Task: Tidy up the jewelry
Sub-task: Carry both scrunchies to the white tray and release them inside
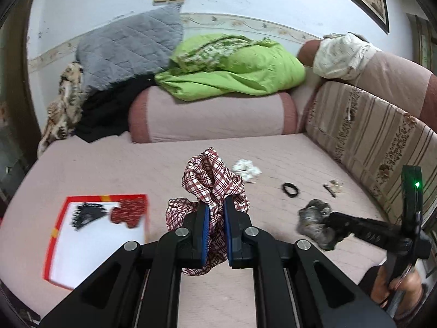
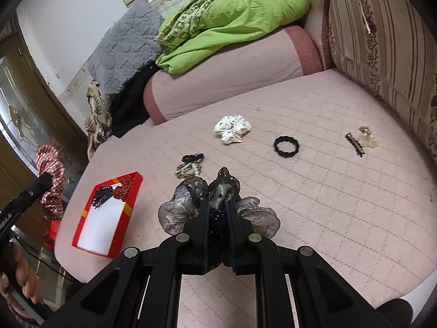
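My left gripper [image 1: 217,205] is shut on a red-and-white plaid scrunchie [image 1: 211,180], lifted above the pink sofa seat; it also shows at the left of the right wrist view as the plaid scrunchie [image 2: 52,180]. My right gripper [image 2: 218,205] is shut on a grey sheer scrunchie [image 2: 191,205], seen from the left wrist as the grey scrunchie [image 1: 314,221]. A red box [image 1: 58,227] with a white floor lies at the seat's left, with black clips [image 1: 87,213] and a dark red piece [image 1: 128,210] inside. On the seat lie a white scrunchie [image 2: 232,128], a black hair tie [image 2: 286,147], a black clip [image 2: 355,143] and a clear claw clip [image 2: 368,136].
Near the red box [image 2: 79,227] lie a black band [image 2: 193,158] and a beaded piece [image 2: 188,170]. A pink bolster [image 1: 213,114] bears a green blanket [image 1: 235,65] and a grey quilted cushion [image 1: 128,46]. A striped backrest [image 1: 368,136] lines the right. A hand [image 2: 24,270] shows lower left.
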